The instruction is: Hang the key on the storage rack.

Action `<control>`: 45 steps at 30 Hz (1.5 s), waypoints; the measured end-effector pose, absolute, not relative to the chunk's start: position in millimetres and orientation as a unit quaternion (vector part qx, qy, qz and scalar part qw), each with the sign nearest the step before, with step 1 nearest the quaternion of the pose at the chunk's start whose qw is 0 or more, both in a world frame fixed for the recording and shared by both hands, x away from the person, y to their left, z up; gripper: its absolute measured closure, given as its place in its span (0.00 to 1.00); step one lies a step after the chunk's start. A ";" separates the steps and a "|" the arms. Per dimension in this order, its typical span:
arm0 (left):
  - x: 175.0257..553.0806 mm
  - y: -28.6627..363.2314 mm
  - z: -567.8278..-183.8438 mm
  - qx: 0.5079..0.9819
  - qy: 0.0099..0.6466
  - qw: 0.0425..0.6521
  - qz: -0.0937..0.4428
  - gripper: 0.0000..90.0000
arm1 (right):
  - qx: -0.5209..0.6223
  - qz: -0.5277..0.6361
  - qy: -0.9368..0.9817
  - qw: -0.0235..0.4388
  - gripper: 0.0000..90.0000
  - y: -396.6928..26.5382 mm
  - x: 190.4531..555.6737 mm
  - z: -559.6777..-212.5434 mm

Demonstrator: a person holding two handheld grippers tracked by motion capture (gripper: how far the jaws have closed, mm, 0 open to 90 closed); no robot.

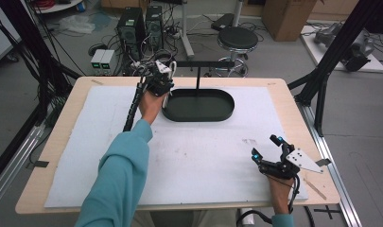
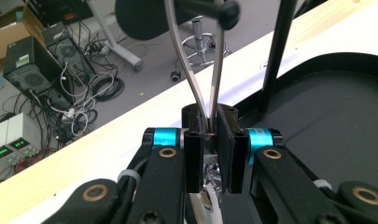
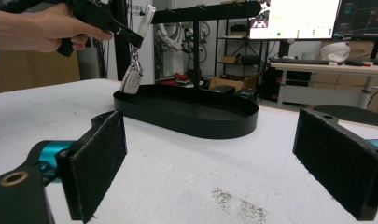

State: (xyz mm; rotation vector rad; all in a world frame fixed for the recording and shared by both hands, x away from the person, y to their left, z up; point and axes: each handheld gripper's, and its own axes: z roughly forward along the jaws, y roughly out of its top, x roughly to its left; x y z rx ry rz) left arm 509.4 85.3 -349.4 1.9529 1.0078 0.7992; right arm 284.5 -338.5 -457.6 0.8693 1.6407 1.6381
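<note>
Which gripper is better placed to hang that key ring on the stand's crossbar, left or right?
Left, probably. The left gripper is shut on the key ring, held up by the crossbar above the black tray. The right gripper sits open near the table's front right.

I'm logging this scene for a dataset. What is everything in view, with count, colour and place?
Tray: one, black, oval, far middle of table, with an upright T-stand.
Key fob: one, silver-white, hanging on a metal loop above the tray's left end.
Mat: one, white, covering the wooden table.
Stool: one, black, on the floor beyond the table.
Computer towers: two, black, on the floor.
Left claw: shut on the loop.
Right claw: open, near right of the mat.
</note>
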 end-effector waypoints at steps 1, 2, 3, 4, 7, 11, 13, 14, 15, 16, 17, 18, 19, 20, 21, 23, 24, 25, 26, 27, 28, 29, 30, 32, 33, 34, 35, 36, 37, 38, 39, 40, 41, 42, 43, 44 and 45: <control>510.2 85.6 -350.6 0.769 0.397 0.391 0.313 0.91 | 0.331 0.625 0.627 0.327 0.10 -338.6 284.5 -457.6; 510.7 85.7 -351.5 0.770 0.397 0.389 0.313 0.91 | 0.330 0.624 0.627 0.328 0.10 -338.7 284.6 -457.7; 511.5 85.9 -352.5 0.770 0.397 0.388 0.314 0.91 | 0.331 0.625 0.627 0.327 0.10 -338.6 284.5 -457.6; 512.4 86.6 -353.6 0.770 0.397 0.389 0.313 0.91 | 0.332 0.625 0.627 0.327 0.10 -338.6 284.4 -457.6; 515.1 90.1 -355.7 0.766 0.405 0.395 0.306 0.91 | 0.330 0.624 0.627 0.328 0.10 -338.8 284.6 -457.7; 515.6 91.1 -356.7 0.769 0.398 0.398 0.303 0.90 | 0.331 0.625 0.627 0.328 0.10 -338.6 284.5 -457.6; 515.8 92.0 -357.3 0.769 0.395 0.401 0.302 0.90 | 0.332 0.625 0.626 0.327 0.10 -338.4 284.3 -457.6; 516.1 92.4 -357.8 0.770 0.393 0.404 0.300 0.90 | 0.330 0.624 0.627 0.328 0.10 -338.6 284.4 -457.7; 516.8 93.4 -359.0 0.772 0.387 0.410 0.293 0.86 | 0.331 0.625 0.626 0.327 0.10 -338.4 284.3 -457.6; 517.5 94.0 -360.6 0.775 0.379 0.412 0.293 0.78 | 0.331 0.625 0.627 0.327 0.10 -338.5 284.3 -457.6; 518.3 94.5 -362.3 0.779 0.369 0.410 0.297 0.78 | 0.331 0.625 0.627 0.327 0.10 -338.5 284.3 -457.6; 518.9 95.5 -363.9 0.783 0.358 0.411 0.299 0.72 | 0.330 0.625 0.627 0.328 0.10 -338.5 284.5 -457.7; 519.3 96.5 -365.2 0.785 0.352 0.413 0.298 0.70 | 0.330 0.625 0.627 0.328 0.10 -338.6 284.3 -457.6; 519.8 98.4 -365.8 0.785 0.354 0.415 0.294 0.68 | 0.331 0.625 0.627 0.328 0.10 -338.6 284.3 -457.7; 520.3 99.8 -366.2 0.782 0.358 0.421 0.289 0.67 | 0.331 0.625 0.627 0.328 0.10 -338.6 284.2 -457.7; 522.6 105.4 -368.6 0.773 0.358 0.452 0.265 0.55 | 0.330 0.626 0.625 0.328 0.10 -338.4 284.4 -457.7; 523.3 107.5 -369.7 0.774 0.350 0.461 0.257 0.50 | 0.331 0.626 0.625 0.328 0.10 -338.3 284.3 -457.7; 523.6 109.4 -370.0 0.775 0.338 0.469 0.255 0.43 | 0.330 0.627 0.625 0.328 0.10 -338.2 284.3 -457.7; 523.1 110.6 -369.8 0.776 0.331 0.472 0.257 0.35 | 0.330 0.626 0.625 0.328 0.10 -338.2 284.3 -457.6; 521.0 113.0 -369.2 0.773 0.323 0.482 0.257 0.20 | 0.330 0.626 0.626 0.329 0.10 -338.4 284.3 -457.7; 518.5 115.8 -369.2 0.767 0.315 0.499 0.254 0.12 | 0.330 0.626 0.626 0.329 0.10 -338.4 284.3 -457.7; 515.7 119.3 -369.3 0.759 0.311 0.519 0.241 0.12 | 0.330 0.626 0.626 0.329 0.10 -338.4 284.3 -457.7; 512.9 123.4 -368.9 0.754 0.309 0.535 0.222 0.05 | 0.329 0.625 0.627 0.329 0.10 -338.4 284.2 -457.8; 505.3 133.4 -368.5 0.750 0.300 0.556 0.197 0.02 | 0.329 0.625 0.626 0.329 0.10 -338.2 284.2 -457.7; 499.9 138.2 -368.1 0.747 0.297 0.562 0.196 0.02 | 0.330 0.625 0.627 0.328 0.10 -338.1 284.1 -457.7; 494.4 143.0 -367.7 0.746 0.293 0.566 0.194 0.02 | 0.329 0.625 0.626 0.329 0.10 -338.2 284.4 -457.8; 488.7 148.1 -367.0 0.745 0.290 0.569 0.192 0.02 | 0.328 0.625 0.626 0.331 0.10 -338.4 284.8 -457.7; 482.2 153.4 -366.2 0.744 0.290 0.571 0.191 0.02 | 0.328 0.625 0.627 0.331 0.10 -338.4 284.8 -457.7; 477.1 157.2 -365.5 0.742 0.288 0.574 0.192 0.02 | 0.329 0.625 0.627 0.329 0.10 -338.2 284.4 -457.7; 470.2 162.6 -364.5 0.743 0.284 0.575 0.192 0.02 | 0.328 0.625 0.627 0.331 0.10 -338.4 284.9 -457.7; 461.1 169.3 -363.9 0.739 0.278 0.582 0.194 0.02 | 0.328 0.625 0.627 0.330 0.10 -338.4 284.9 -457.7; 453.8 174.5 -363.3 0.740 0.270 0.585 0.196 0.02 | 0.328 0.625 0.627 0.331 0.10 -338.4 284.9 -457.8; 446.5 179.5 -362.7 0.740 0.265 0.585 0.198 0.02 | 0.328 0.624 0.627 0.331 0.10 -338.4 284.8 -457.6; 439.2 184.2 -362.5 0.738 0.260 0.589 0.200 0.02 | 0.329 0.624 0.627 0.330 0.10 -338.2 284.5 -457.7; 433.9 187.7 -362.5 0.738 0.257 0.591 0.202 0.02 | 0.330 0.624 0.627 0.329 0.10 -338.2 284.4 -457.8; 425.2 193.0 -362.4 0.737 0.254 0.592 0.204 0.02 | 0.328 0.624 0.628 0.330 0.10 -338.2 284.7 -457.7; 417.9 197.1 -363.0 0.733 0.249 0.598 0.207 0.02 | 0.329 0.623 0.628 0.329 0.10 -338.0 284.4 -457.7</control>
